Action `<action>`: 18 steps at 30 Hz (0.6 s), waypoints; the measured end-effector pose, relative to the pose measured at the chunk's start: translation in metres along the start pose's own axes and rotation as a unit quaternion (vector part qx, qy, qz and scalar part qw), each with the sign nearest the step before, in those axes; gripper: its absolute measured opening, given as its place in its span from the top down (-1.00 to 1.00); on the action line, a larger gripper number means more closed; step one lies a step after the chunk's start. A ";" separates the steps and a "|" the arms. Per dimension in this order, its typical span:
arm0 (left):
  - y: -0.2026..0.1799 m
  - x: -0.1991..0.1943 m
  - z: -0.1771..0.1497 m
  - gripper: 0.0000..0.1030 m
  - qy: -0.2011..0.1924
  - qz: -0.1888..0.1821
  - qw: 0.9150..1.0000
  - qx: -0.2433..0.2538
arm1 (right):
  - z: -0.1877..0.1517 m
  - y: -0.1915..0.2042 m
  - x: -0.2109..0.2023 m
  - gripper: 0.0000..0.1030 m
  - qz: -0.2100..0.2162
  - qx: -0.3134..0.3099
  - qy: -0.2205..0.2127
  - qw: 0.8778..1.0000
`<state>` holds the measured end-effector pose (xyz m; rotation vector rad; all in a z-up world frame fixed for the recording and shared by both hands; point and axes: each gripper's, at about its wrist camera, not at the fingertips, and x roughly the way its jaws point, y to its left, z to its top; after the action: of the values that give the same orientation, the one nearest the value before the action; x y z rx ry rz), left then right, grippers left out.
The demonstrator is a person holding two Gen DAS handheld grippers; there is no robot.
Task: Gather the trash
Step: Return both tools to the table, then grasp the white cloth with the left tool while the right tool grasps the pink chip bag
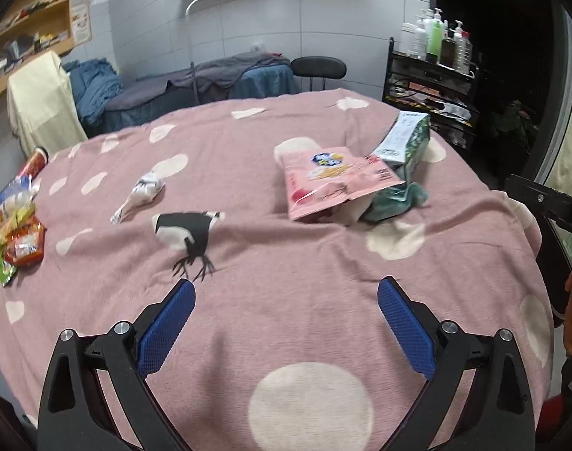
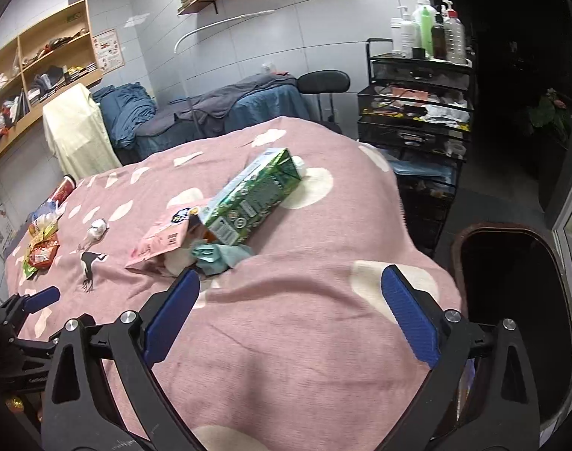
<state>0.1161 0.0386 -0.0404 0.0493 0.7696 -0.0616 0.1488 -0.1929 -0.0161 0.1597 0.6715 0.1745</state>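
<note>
On the pink spotted tablecloth lie a pink snack bag, a green carton, a crumpled teal tissue and a crumpled white wrapper. My left gripper is open and empty, hovering over the cloth in front of them. My right gripper is open and empty, just short of the pink bag, green carton and teal tissue. A dark bin stands beyond the table's right edge.
Snack packets and a red can lie at the table's left edge. A black trolley with bottles stands at the back right. A stool and a covered bed are behind the table.
</note>
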 end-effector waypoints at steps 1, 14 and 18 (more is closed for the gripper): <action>0.005 0.001 0.000 -0.87 0.002 0.001 1.000 -0.006 | 0.000 0.004 0.002 -0.87 0.003 -0.003 0.003 1.000; 0.071 0.013 0.014 -0.78 0.002 0.068 0.996 -0.053 | 0.005 0.032 0.020 -0.88 0.051 -0.014 0.036 0.998; 0.094 0.023 0.018 -0.61 0.010 0.093 0.994 -0.062 | 0.007 0.043 0.032 -0.87 0.092 -0.003 0.057 0.994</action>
<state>0.1514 0.1307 -0.0414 0.0026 0.7838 0.1636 0.1730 -0.1448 -0.0209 0.2062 0.7704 0.3649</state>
